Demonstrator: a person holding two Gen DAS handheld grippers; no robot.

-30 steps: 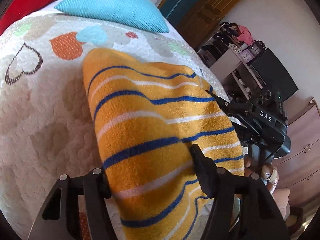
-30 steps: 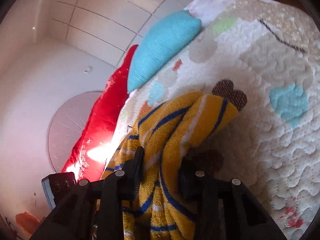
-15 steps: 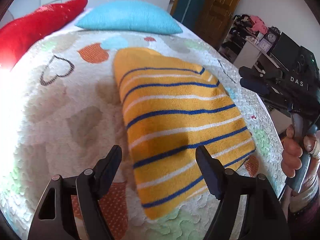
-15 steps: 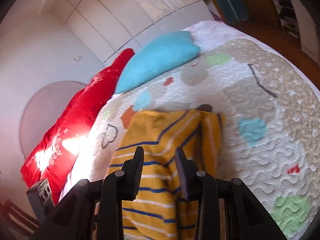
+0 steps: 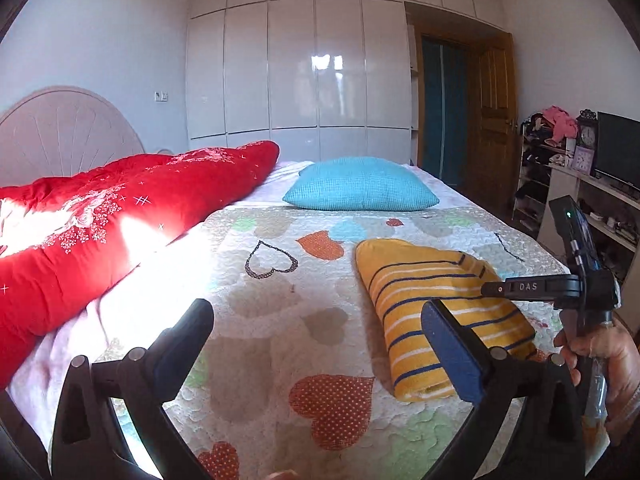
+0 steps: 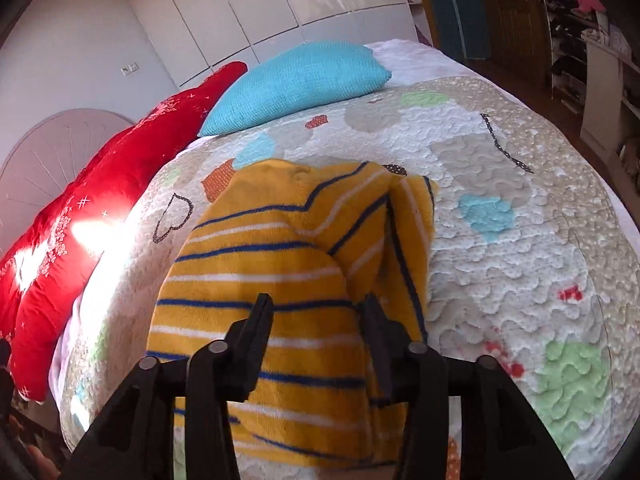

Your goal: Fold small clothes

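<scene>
A yellow garment with blue and white stripes [image 5: 436, 304] lies folded on the quilted bedspread [image 5: 272, 320]; it also shows in the right wrist view [image 6: 280, 264]. My left gripper [image 5: 316, 320] is open and empty, raised above the bed to the left of the garment. My right gripper [image 6: 316, 308] is open and empty, hovering just above the garment's near part. The right gripper also shows in the left wrist view [image 5: 492, 289], held by a hand over the garment's right side.
A turquoise pillow [image 5: 360, 184] and a red duvet [image 5: 100, 236] lie at the head of the bed. White wardrobes [image 5: 300, 68] and a wooden door [image 5: 492, 120] stand behind. Shelves and a TV [image 5: 616, 152] stand at right.
Both grippers let go of the garment and drew back and up. The garment now lies flat and folded on the bedspread.
</scene>
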